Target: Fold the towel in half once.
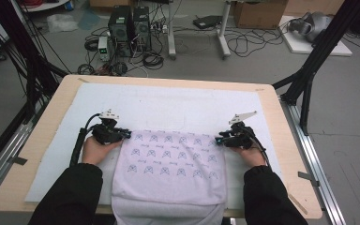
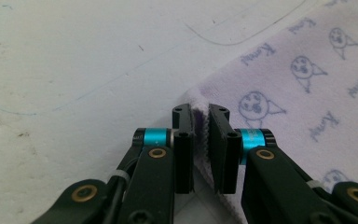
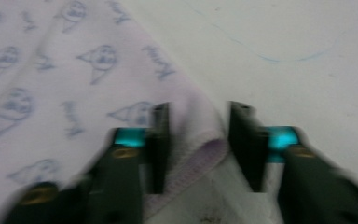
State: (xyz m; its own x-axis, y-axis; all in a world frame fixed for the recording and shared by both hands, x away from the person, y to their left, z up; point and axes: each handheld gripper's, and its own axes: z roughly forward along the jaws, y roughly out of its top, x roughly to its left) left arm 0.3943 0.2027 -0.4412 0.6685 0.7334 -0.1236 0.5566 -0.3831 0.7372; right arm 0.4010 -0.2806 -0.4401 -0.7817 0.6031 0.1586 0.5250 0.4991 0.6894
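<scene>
White mat [image 1: 168, 105], soft printed cloth [image 1: 171, 164]

A white mat [image 1: 168, 105] covers the wooden table [image 1: 51, 117].

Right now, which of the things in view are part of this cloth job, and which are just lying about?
In the job:
- lilac printed cloth, its two far corners between the jaws
- left gripper, shut on one corner
- right gripper, at the other corner with a gap showing beside the cloth
- white mat under the cloth

Lying about:
- computer towers
- floor cables
- cardboard box
</scene>
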